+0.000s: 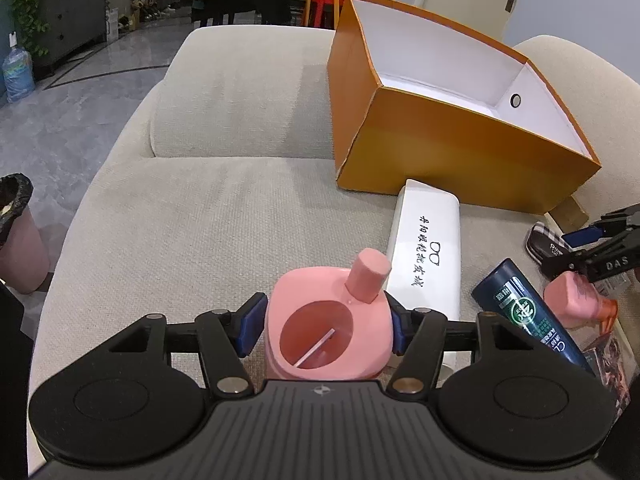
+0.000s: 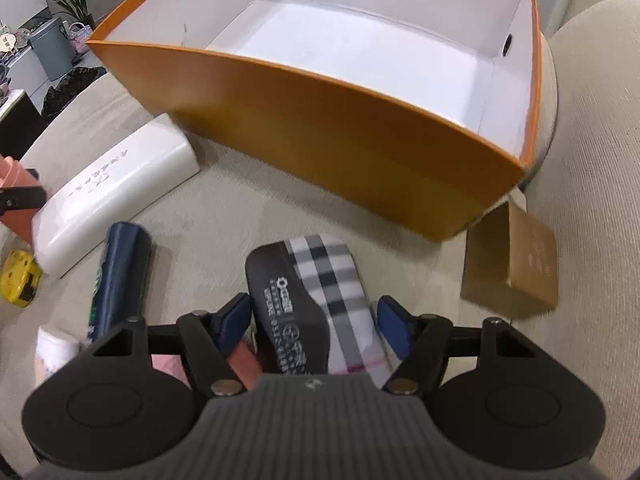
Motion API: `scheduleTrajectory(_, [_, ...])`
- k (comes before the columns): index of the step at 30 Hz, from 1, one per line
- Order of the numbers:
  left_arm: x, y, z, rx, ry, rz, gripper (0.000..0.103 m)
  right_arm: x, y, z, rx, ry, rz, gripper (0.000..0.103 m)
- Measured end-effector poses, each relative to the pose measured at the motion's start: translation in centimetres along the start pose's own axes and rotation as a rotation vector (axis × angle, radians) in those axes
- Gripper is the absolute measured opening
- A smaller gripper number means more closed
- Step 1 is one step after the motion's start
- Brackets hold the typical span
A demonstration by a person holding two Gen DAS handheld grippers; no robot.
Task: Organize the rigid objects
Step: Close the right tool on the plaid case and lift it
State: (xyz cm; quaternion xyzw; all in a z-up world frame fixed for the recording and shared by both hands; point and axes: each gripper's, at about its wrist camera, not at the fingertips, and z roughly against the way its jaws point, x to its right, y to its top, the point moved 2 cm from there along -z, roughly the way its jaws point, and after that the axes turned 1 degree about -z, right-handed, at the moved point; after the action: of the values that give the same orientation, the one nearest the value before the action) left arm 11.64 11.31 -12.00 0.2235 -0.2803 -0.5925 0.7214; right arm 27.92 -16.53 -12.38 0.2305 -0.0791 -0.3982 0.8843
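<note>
Two grippers worked over a ribbed beige fabric sofa. The left gripper clamped a smooth pink plastic cup with a cylindrical spout. The right gripper straddled a plaid, black-soled glasses case, pads apart from it. A glossy white oblong case lay beside the open orange cardboard box.

box sat at sofa's rear | long case lay before it | bottle right of case | cup left of case
</note>
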Motion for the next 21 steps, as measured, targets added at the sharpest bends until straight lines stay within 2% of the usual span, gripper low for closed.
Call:
scheduleTrajectory(2, [-0.1, -0.1, -0.1, 0.001, -0.002, 0.016, 0.071, 0.6, 0.2, -0.7, -0.017, 0.007, -0.041, 0.069])
scheduleTrajectory(4, [-0.2, 0.0, 0.1, 0.001, -0.021, 0.027, 0.065, 0.9, 0.4, -1.0, -0.032, 0.017, -0.081, 0.067])
scheduleTrajectory(7, [0.4, 0.1, 0.6, 0.018, 0.001, -0.024, 0.063, 0.1, 0.5, -1.0, -0.024, -0.015, -0.040, 0.066])
scheduleTrajectory(12, [0.7, 0.2, 1.4, 0.024, -0.014, -0.039, 0.063, 0.1, 0.3, 0.5, 0.026, -0.058, -0.062, 0.065])
scheduleTrajectory(21, [1.7, 1.9, 4.5, 0.078, -0.026, -0.077, 0.063, 0.3, 0.9, 4.8, 0.098, -0.061, -0.089, 0.063])
